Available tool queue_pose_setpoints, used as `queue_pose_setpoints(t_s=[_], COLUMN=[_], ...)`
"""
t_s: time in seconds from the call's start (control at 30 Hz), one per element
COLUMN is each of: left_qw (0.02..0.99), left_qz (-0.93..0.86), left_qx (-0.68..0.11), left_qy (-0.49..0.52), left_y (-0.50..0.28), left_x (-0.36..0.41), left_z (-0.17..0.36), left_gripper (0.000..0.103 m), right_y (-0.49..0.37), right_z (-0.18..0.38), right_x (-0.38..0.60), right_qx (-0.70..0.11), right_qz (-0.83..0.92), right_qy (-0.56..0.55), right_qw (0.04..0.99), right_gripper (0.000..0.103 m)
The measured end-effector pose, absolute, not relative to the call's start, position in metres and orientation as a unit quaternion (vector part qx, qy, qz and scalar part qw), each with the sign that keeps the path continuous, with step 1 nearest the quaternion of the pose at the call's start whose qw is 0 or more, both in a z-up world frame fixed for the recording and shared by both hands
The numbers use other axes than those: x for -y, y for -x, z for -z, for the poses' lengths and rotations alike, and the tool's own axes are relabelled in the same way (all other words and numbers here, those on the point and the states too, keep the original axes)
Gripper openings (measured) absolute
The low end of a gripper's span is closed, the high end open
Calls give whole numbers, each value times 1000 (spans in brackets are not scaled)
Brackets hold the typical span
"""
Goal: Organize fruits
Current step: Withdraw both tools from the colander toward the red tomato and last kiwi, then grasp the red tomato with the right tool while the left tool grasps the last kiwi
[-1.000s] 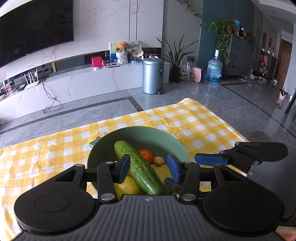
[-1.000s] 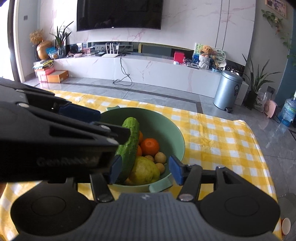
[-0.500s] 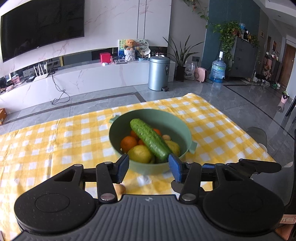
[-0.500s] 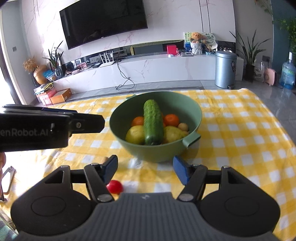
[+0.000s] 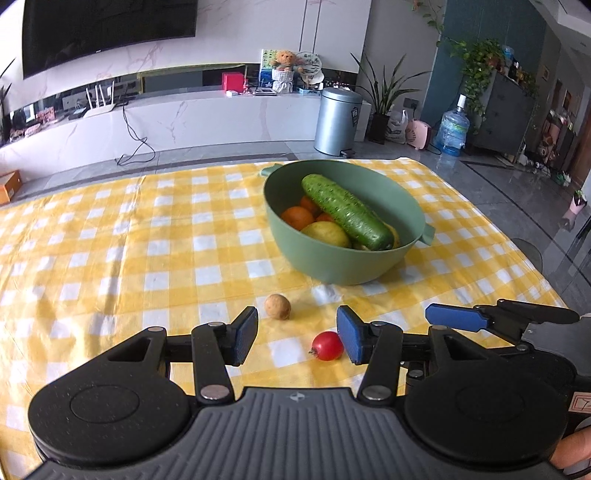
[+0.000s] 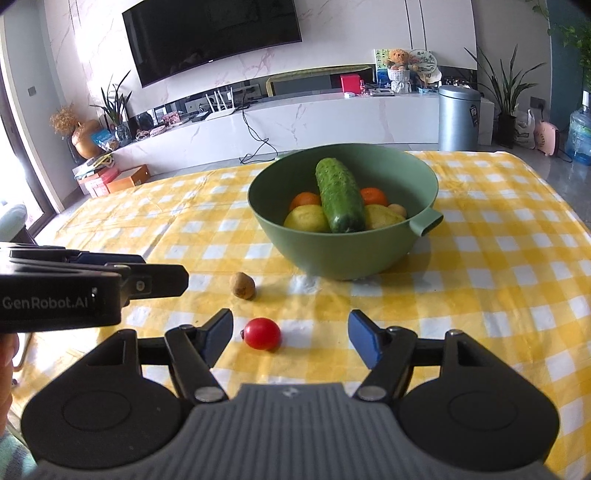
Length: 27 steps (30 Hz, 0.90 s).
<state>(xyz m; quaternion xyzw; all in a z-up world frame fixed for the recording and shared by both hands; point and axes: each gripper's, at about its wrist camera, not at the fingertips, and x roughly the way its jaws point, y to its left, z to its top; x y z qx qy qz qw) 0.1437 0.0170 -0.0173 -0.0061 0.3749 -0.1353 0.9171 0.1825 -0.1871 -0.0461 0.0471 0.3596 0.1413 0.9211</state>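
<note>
Yellow-and-white checked cloth [image 5: 110, 258] is spread over the desk, which stands in a living room with grey tiled floor; a long white marble media counter [image 6: 295, 122] runs along the far wall beneath a dark wall-mounted television [image 6: 210, 33], and a silver pedal bin [image 5: 338, 120] is seen beside it.

A green round plastic bowl [image 5: 332, 258] with small side handles is set on the cloth toward the far right of the desk. A long green cucumber [image 5: 345, 210] is laid across the top of oranges [image 5: 297, 217] and yellow lemons [image 5: 327, 233] inside it. Two loose pieces are left on the cloth in front of the bowl, apart from each other: a small brown round fruit [image 5: 277, 306] and a small red cherry tomato [image 5: 327, 345].

The left tool [image 5: 297, 334] is held spread and empty above the near cloth, the tomato just beside its right finger. The right tool [image 6: 290, 334] is likewise spread and empty, with the tomato nearer its left finger.

Bare cloth is seen to the left of the bowl. The desk's far edge lies just behind the bowl, and the right edge gives onto open floor.
</note>
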Motion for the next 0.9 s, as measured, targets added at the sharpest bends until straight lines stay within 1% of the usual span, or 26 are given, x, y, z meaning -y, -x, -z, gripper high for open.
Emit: queue_pose_setpoints(t_s=[0.47,0.53,0.63,0.77,0.9], left_qw=[904,901,898,894,890], left_qz=[129,126,124,126,129], left_qx=[-403,-408,-415,-422,-428], left_qy=[58,68,78,85,92], left_y=[-151,-152,-153,-155,-157], left_x=[-49,-53,-57,-60,-60], left_z=[53,57,62,66,71], left_gripper=[58,58,53,49,44], right_y=[-195,-197,-200,-203,-205], right_z=[66,69,74,78,81], right_x=[163,160,157,153,152], right_qx=[-378,-384,-395,-400,-407], right_qz=[-136,-137,-139,-141,-143], right_qy=[9,16,20,24,26], right_qw=[916,913,908,905,902], right_gripper=[66,62,53,52,47])
